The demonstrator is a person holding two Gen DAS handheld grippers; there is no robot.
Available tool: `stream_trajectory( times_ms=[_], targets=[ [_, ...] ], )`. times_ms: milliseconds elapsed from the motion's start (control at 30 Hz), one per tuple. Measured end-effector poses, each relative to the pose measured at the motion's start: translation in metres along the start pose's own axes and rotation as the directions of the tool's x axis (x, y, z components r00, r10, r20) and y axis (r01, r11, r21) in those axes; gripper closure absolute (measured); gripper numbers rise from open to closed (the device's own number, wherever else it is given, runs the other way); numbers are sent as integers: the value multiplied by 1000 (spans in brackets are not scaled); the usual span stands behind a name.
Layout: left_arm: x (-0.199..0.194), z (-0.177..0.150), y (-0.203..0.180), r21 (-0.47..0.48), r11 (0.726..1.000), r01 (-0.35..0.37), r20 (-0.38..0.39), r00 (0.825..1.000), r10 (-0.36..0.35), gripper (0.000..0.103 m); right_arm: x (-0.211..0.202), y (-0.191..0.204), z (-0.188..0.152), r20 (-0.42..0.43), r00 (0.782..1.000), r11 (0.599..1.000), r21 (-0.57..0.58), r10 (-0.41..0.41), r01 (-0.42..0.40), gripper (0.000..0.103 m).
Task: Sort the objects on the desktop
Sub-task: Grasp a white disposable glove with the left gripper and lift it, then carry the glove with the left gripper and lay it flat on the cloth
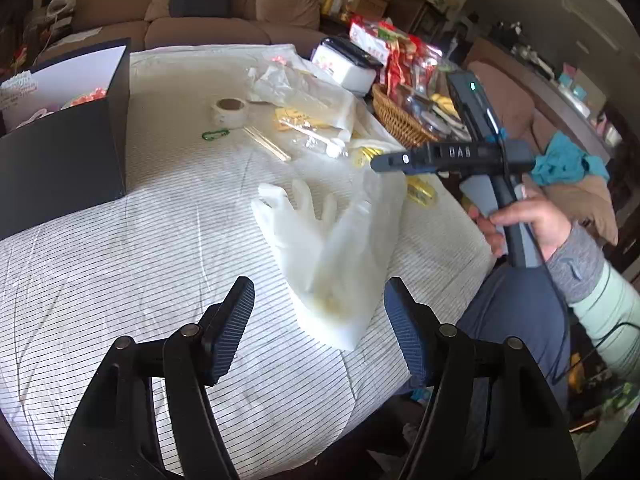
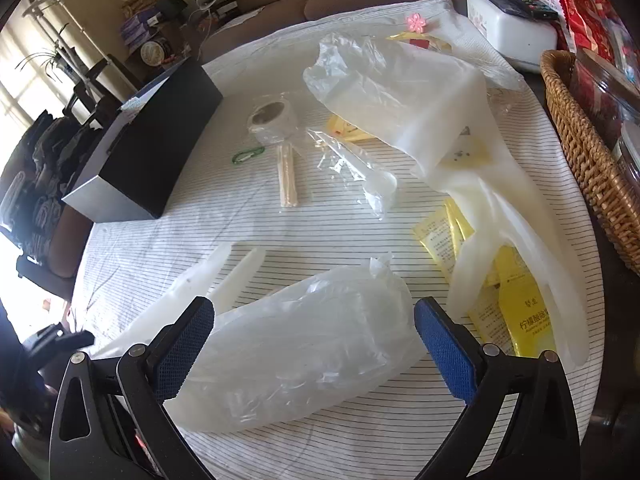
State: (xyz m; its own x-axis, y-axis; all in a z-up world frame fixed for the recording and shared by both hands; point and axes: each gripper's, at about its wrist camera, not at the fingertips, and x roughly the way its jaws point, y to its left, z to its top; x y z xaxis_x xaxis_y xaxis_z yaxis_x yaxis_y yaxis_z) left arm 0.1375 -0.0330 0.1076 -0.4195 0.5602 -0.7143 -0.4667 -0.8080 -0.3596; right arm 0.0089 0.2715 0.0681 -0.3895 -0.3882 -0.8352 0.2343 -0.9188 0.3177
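Desktop clutter lies spread over the striped counter (image 1: 120, 260), and the sorting looks to be in its pick-up step, with much left to gather. Furthest left sits the black box (image 1: 60, 160), open-topped and already holding a few bits, likely the place to sort into. Nearer the middle lie the tape roll (image 1: 230, 110), the green clip (image 1: 215, 134) and the wooden sticks (image 1: 267, 144). The left tool (image 1: 320, 332) hangs spread and empty, its pads clear of the white rubber glove (image 1: 316, 240) just ahead of it. Further right, the right tool (image 2: 314, 348) also stands spread, its pads straddling a crumpled clear plastic bag (image 2: 296, 352) without visibly pressing it. Next, I judge, comes closing on that bag and carrying it leftward to the box, gently, since thin film slips.
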Motion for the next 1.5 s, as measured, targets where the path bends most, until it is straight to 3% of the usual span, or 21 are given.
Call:
stream_trajectory(
  times_ms=[67,100,133,233,367,500,567,700,800,833,933,967,1000,1033,1100,1167,1200,1233,1300,1400,1500],
  targets=[
    [1,14,8,-29,999,-14,1,1000,14,37,4,-3,1,-5,1000,1000,7,22,-22,26],
    [5,21,11,-48,999,-3,-16,1000,2,37,6,-4,2,-20,999,1000,15,26,-26,65],
    [11,28,14,-68,998,11,-29,999,-13,37,7,-2,3,-36,999,999,20,31,-30,77],
    [38,42,19,-127,992,-13,-93,996,2,37,1,11,-4,-85,996,1000,-25,16,-19,86],
    [79,49,11,-66,996,-68,-209,976,53,37,-18,18,-39,-117,993,996,-90,-12,1,86],
    [108,39,-5,46,994,-100,-338,935,110,38,-44,18,-78,-133,991,993,-120,-19,2,86],
    [112,35,-7,72,990,-123,-363,921,141,37,-52,23,-97,-161,987,988,-152,-26,1,86],
    [104,45,11,18,987,-161,-342,926,158,36,-60,37,-125,-205,976,970,-241,-76,25,85],
    [102,58,23,-15,982,-190,-320,931,176,27,-63,41,-134,-217,971,962,-272,-101,39,82],
    [109,58,24,-11,984,-180,-349,922,165,27,-64,42,-136,-218,970,959,-280,-104,40,82],
    [134,52,17,70,979,-190,-442,874,202,32,-66,46,-137,-216,968,949,-310,-127,56,82],
    [140,49,13,92,980,-177,-464,863,199,53,-66,47,-139,-216,967,947,-316,-132,58,82],
    [144,46,8,99,984,-146,-483,858,176,85,-67,48,-141,-216,967,945,-320,-138,64,82],
    [146,43,2,111,986,-123,-491,856,162,91,-68,49,-143,-215,966,943,-324,-146,71,83],
    [145,43,-9,157,980,-122,-482,857,183,95,-71,49,-144,-202,961,934,-339,-191,114,80],
    [138,47,-13,145,982,-125,-459,870,178,96,-80,50,-139,-140,955,912,-359,-261,197,67],
    [133,51,-13,122,986,-116,-445,881,159,98,-87,51,-133,-96,958,906,-362,-271,220,55],
    [127,55,-14,100,990,-104,-430,892,137,99,-94,53,-127,-57,965,906,-363,-256,219,43],
    [116,64,-17,80,993,-90,-403,908,114,99,-99,62,-110,-21,984,906,-394,-179,156,32],
    [99,81,-25,86,992,-89,-365,924,114,100,-81,90,-95,-27,995,846,-528,-98,69,31],
    [84,98,-27,71,994,-88,-331,938,107,99,-40,118,-98,-95,987,744,-667,-128,32,31]
  ],
)
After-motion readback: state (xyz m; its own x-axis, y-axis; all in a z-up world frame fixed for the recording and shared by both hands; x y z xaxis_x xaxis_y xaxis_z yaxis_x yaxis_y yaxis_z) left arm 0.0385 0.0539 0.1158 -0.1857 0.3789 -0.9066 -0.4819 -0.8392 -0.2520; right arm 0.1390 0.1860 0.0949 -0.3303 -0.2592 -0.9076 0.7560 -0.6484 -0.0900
